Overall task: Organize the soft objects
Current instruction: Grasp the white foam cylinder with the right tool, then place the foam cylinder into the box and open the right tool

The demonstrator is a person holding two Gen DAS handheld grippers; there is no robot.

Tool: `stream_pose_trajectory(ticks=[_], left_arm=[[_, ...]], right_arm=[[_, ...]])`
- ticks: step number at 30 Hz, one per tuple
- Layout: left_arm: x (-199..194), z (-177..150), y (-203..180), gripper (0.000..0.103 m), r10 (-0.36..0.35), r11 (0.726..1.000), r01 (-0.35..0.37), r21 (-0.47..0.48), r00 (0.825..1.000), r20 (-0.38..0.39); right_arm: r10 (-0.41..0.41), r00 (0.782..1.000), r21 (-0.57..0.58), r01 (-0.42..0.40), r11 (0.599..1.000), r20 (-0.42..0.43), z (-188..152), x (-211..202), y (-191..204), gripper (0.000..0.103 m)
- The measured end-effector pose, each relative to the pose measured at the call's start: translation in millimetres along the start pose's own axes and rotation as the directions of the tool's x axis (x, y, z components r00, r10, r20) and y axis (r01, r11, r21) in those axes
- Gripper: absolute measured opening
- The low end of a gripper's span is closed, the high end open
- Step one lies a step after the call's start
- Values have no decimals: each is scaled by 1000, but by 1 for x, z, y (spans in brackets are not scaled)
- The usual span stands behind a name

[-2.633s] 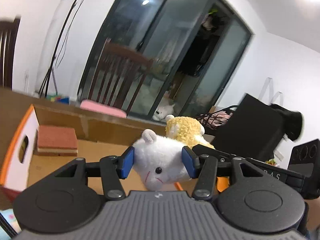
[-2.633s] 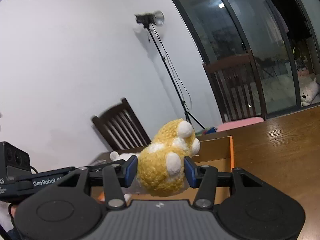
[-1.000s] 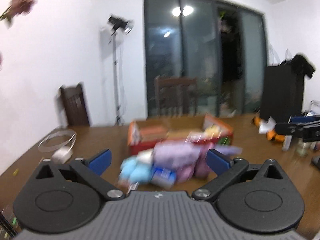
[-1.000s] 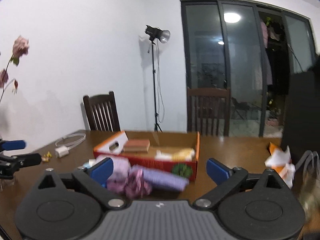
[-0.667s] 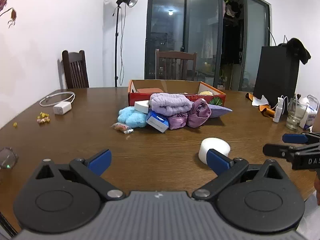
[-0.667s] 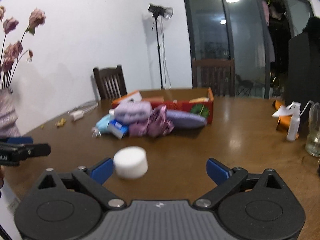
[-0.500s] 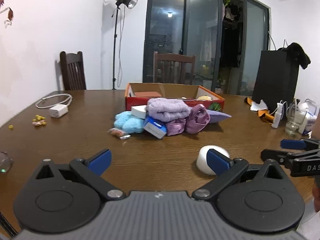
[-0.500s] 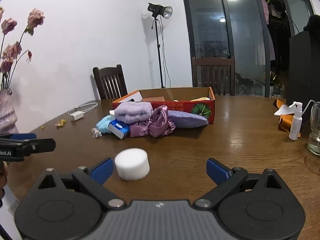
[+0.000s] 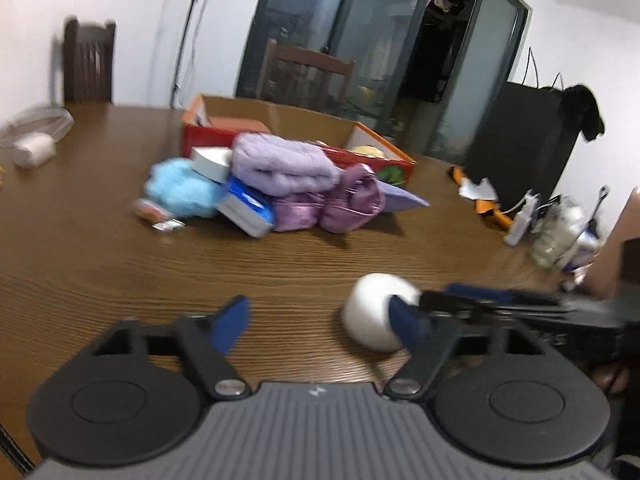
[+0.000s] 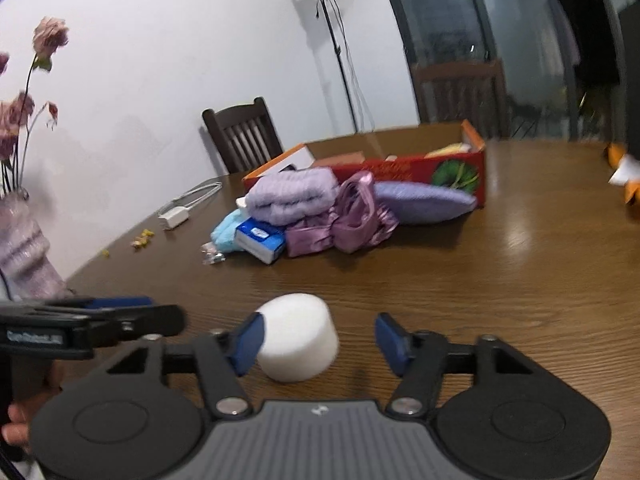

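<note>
A white foam cylinder (image 10: 298,336) stands on the wooden table (image 10: 480,280). It sits between the fingers of my right gripper (image 10: 320,340), close against the left pad and apart from the right one, and the jaws are closing. My left gripper (image 9: 318,322) hovers low beside it with its jaws closing on nothing; the cylinder (image 9: 368,316) lies partly behind its right finger. Further back is a pile: a lilac towel (image 10: 292,196), a purple satin bag (image 10: 360,216), a blue fluffy piece (image 9: 180,190) and a lavender cushion (image 10: 424,202), in front of a red cardboard box (image 10: 400,170).
A blue tissue packet (image 10: 260,240) and a small wrapper (image 9: 160,220) lie by the pile. A white charger with cable (image 10: 176,212) and a vase of flowers (image 10: 24,256) stand at the left. Bottles and a glass (image 9: 556,236) crowd the right edge.
Both grippers let go of their plush toys earlier, pulled back, then sank and tilted toward the table. Their jaws have narrowed, and the white cylinder now lies between the right gripper's fingers.
</note>
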State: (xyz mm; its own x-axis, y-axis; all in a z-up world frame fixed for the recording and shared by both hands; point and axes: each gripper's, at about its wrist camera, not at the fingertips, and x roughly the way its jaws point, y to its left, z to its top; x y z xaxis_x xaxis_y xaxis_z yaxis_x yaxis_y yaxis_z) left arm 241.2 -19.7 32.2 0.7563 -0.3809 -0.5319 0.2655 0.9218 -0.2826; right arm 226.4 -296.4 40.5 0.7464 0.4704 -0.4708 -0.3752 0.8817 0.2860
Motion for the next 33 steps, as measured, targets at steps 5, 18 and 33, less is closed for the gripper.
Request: stream_pose_trajectory(ticks=[5,18,33], left_arm=[[32,5,-4,42,-76,996,73,-58,996,-54],[52,44,-5,25,-204,973,200,-113,979,-26],[298,273,15,25,-281,947,264,-182,957,-72]], right_arm=[[60,997,100,-56,993,-38,0,22,-10,32],[133,991,174,-127,976,-20,29,26,-22,26],[-59,998,92,59,994,-3,273,191,-139,25]])
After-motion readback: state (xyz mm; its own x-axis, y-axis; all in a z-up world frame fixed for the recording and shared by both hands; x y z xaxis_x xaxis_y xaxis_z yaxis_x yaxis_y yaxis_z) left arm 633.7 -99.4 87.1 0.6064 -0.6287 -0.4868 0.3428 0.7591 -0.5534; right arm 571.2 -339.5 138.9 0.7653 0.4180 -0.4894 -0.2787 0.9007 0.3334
